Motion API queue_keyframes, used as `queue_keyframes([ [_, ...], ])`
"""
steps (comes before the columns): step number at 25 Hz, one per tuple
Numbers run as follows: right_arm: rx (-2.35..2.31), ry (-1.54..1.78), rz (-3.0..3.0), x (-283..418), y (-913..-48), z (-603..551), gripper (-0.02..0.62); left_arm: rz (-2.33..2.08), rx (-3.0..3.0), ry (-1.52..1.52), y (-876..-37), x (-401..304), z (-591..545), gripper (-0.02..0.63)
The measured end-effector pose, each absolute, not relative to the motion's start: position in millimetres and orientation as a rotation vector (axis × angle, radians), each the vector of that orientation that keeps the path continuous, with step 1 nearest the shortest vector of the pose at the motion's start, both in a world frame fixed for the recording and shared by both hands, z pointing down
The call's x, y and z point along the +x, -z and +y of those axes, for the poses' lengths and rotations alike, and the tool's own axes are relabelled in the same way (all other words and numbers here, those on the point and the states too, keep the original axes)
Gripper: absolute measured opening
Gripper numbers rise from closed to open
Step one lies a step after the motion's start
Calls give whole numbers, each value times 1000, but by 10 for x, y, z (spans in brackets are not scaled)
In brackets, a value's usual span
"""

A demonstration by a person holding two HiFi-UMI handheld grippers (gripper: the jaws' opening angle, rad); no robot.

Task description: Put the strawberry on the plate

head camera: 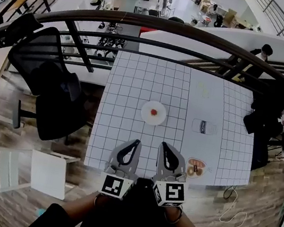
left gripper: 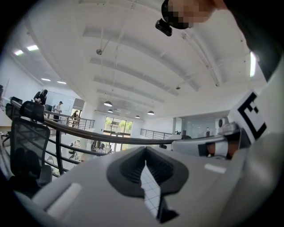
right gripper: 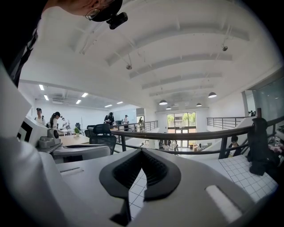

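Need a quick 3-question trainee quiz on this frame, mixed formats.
1. True or false: the small red strawberry already lies on the round white plate.
2. Multiple choice: the right hand-held gripper is A) shut and empty, B) shut on the strawberry, C) wide open.
3. Fill in: ____ gripper touches the strawberry.
Key: 1 true; 2 A; 3 neither.

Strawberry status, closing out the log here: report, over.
Left gripper and right gripper: jaws shut, empty, at the near table edge. Strawberry sits on the plate. Nothing in the way.
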State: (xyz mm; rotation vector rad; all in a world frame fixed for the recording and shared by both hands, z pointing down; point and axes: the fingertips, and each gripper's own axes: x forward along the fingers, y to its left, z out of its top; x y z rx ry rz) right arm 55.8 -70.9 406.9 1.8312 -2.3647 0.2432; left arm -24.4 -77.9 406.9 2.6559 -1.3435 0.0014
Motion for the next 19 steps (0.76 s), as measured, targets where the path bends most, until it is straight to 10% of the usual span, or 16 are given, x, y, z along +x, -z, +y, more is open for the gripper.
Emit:
queue_keyframes([
  [19,1803,-251,-2353,525,-4197,-940,-3,-1323,2632,3,-4199,-249,-1013,11],
])
